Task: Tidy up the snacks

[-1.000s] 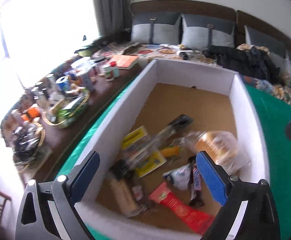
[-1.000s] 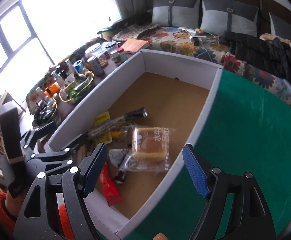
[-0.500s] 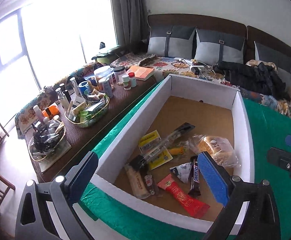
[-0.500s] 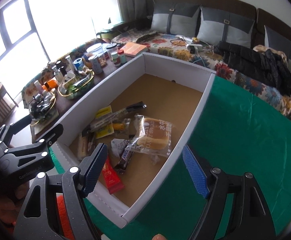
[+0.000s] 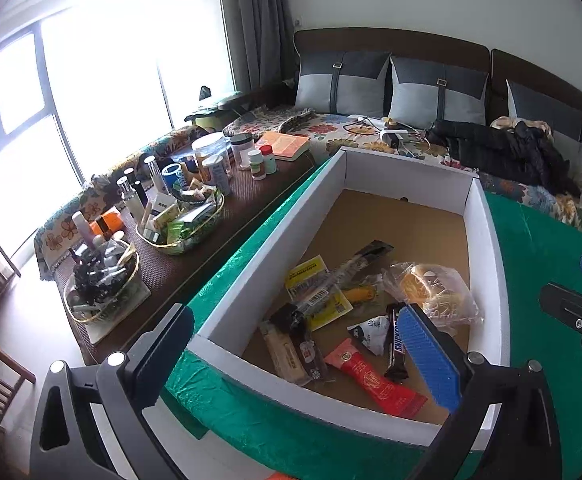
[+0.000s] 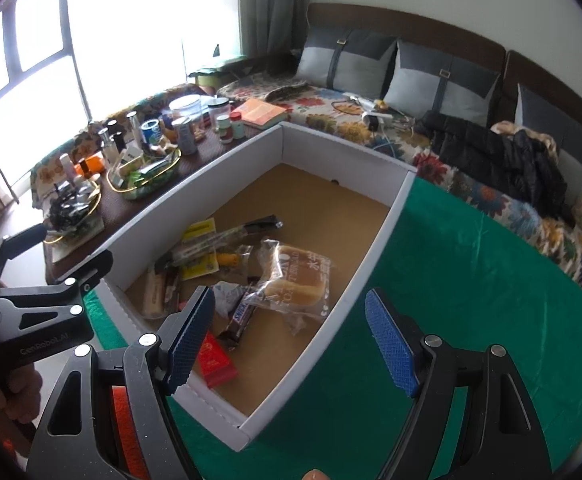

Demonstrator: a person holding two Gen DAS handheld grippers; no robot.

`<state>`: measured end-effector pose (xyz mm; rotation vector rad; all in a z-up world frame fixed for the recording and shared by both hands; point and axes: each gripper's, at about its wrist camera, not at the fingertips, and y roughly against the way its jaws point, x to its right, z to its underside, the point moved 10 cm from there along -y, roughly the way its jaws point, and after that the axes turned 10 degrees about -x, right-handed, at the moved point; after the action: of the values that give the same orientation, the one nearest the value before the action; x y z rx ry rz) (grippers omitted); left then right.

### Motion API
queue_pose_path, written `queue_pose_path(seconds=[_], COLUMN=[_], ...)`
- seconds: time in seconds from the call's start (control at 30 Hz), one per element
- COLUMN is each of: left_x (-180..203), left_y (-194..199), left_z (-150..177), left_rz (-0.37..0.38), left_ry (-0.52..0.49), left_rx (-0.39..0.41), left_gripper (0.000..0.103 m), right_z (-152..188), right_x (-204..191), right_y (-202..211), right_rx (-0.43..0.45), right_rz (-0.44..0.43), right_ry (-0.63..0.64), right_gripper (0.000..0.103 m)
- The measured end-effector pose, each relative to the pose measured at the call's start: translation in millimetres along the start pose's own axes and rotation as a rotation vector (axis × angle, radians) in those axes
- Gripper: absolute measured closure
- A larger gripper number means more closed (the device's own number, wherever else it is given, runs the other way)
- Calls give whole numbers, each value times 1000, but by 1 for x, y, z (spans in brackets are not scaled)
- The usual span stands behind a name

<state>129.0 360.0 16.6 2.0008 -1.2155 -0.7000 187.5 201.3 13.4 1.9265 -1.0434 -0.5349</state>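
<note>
The white box (image 6: 375, 236) is sitting on the green table (image 6: 471, 280), its far half lying bare; snacks are crowding its near end. The left gripper (image 5: 303, 356), jaws wide, is partly hiding the Snickers bar (image 5: 395, 342). The right gripper (image 6: 291, 340), jaws wide, is covering the red packet (image 6: 215, 358).

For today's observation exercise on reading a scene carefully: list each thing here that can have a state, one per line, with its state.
left gripper: open, fingers wide apart, holding nothing
right gripper: open, holding nothing
white box: open-topped, snacks lying loose at its near end
bagged bread: sealed, lying flat in the box
Snickers bar: wrapped, lying flat
red packet: wrapped, lying flat
orange book: closed
</note>
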Motion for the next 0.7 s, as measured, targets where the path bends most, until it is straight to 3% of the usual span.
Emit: queue_pose_path(seconds=[0.2, 0.33, 0.5, 0.7], left_x=[4, 2, 1, 3], left_y=[12, 12, 12, 12], left_z=[-3, -1, -1, -2], left_rz=[-40, -49, 12, 50], left_ry=[-37, -45, -17, -11], left_rx=[33, -1, -36, -54], left_gripper=[0, 0, 0, 0], right_z=[-1, -1, -5, -9], right_x=[-1, -11, -13, -10], right_y=[2, 8, 11, 8], right_rx=[29, 82, 53, 26], right_rz=[2, 43, -9, 20], right_ry=[15, 103, 51, 36], right_gripper=[22, 22, 22, 22])
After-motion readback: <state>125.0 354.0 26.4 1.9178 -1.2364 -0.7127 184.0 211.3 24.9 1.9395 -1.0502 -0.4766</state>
